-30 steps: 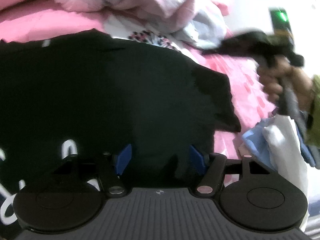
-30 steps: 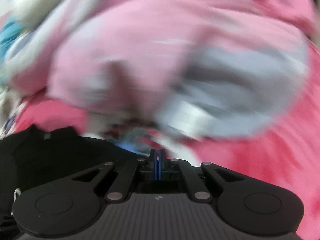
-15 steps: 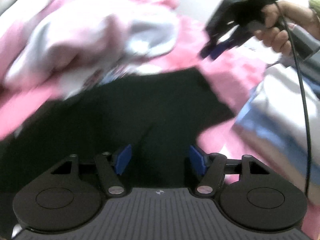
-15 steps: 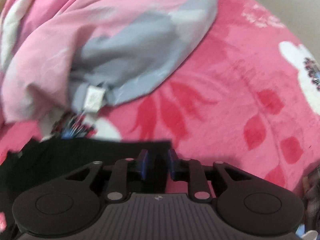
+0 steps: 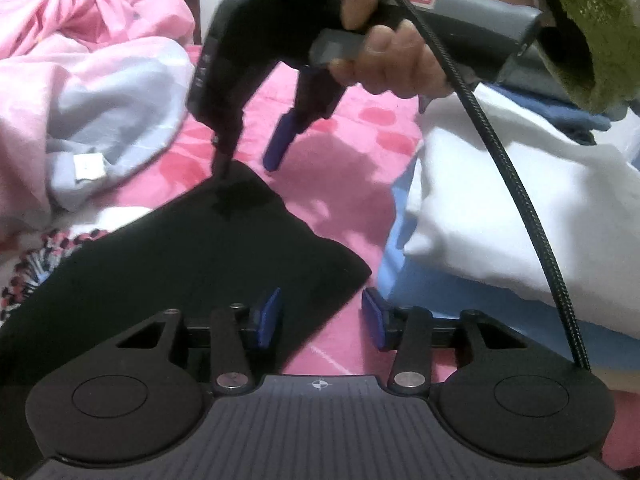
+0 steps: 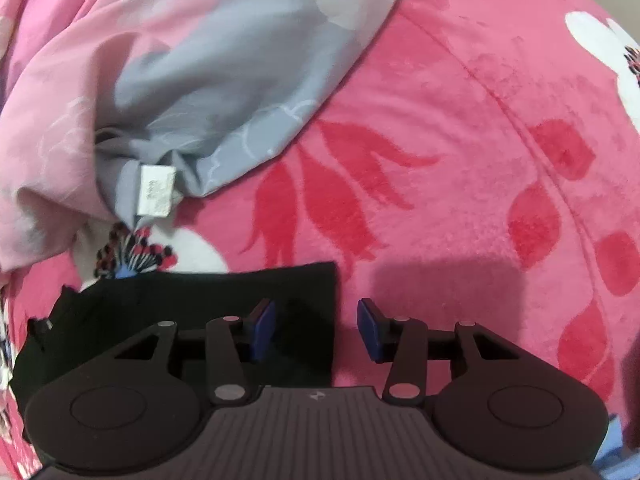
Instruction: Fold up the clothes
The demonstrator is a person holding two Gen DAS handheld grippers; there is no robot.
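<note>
A black garment [image 5: 192,264] lies flat on a pink flowered blanket [image 5: 344,184]; its near right corner sits between the blue pads of my left gripper [image 5: 322,318], which is open. In the left wrist view the right gripper [image 5: 248,160], held by a hand [image 5: 384,44], hovers open over the garment's far corner, one finger touching the cloth. In the right wrist view my right gripper [image 6: 316,330] is open, and the black garment [image 6: 192,304] edge runs between its fingers over the blanket [image 6: 460,160].
A crumpled pink and grey quilt [image 5: 92,92] is heaped at the left, also the quilt [image 6: 180,72] with a white label. A stack of folded white and blue clothes [image 5: 492,216] lies on the right. A black cable [image 5: 516,200] hangs from the right gripper.
The right gripper went from shut to open and came down onto the garment's far corner. My left gripper shifted right, toward the garment's near right corner, staying open.
</note>
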